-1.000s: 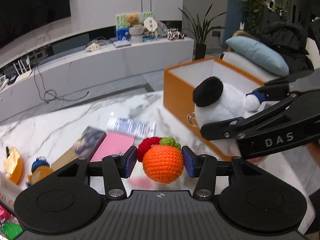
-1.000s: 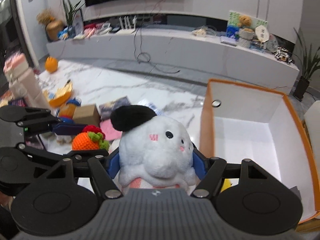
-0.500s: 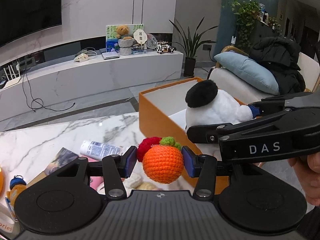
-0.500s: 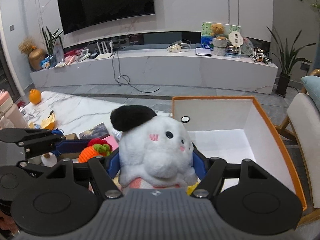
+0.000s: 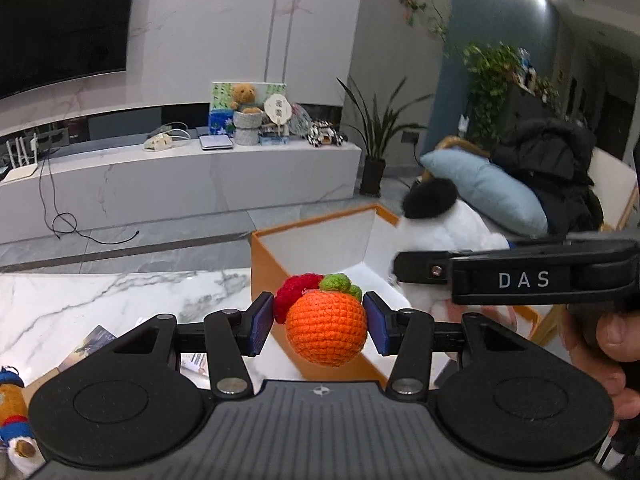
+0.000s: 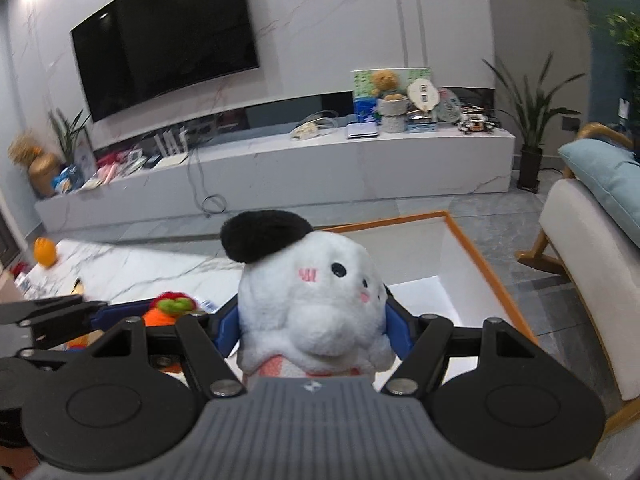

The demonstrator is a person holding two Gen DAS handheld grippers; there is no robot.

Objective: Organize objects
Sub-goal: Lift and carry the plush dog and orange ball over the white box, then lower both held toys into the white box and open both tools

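The crocheted orange [image 5: 326, 330], with a green tuft and a red knitted bit at its top, sits pinched between the blue pads [image 5: 259, 323] of the left gripper [image 5: 320, 324], held up in the air just in front of the near wall of the orange box [image 5: 268, 268]. Over at about three o'clock from it, the white plush toy [image 6: 316, 300] with the black cap is squeezed between the two fingers of the right gripper [image 6: 314, 328], which press into its sides; it hangs above the box's white inside, face turned to the camera with pink cheeks showing. The box stands open at the edge of the marble table [image 5: 100, 300], whose white veined top stretches off toward nine o'clock. A small doll in blue and red [image 5: 14, 420] lies at the table's near left edge, at roughly eight o'clock. Beyond, at twelve o'clock, runs a long white TV bench [image 6: 320, 168] under a dark television [image 6: 168, 40], and at two o'clock a pale blue cushion [image 5: 488, 188] rests on a chair.
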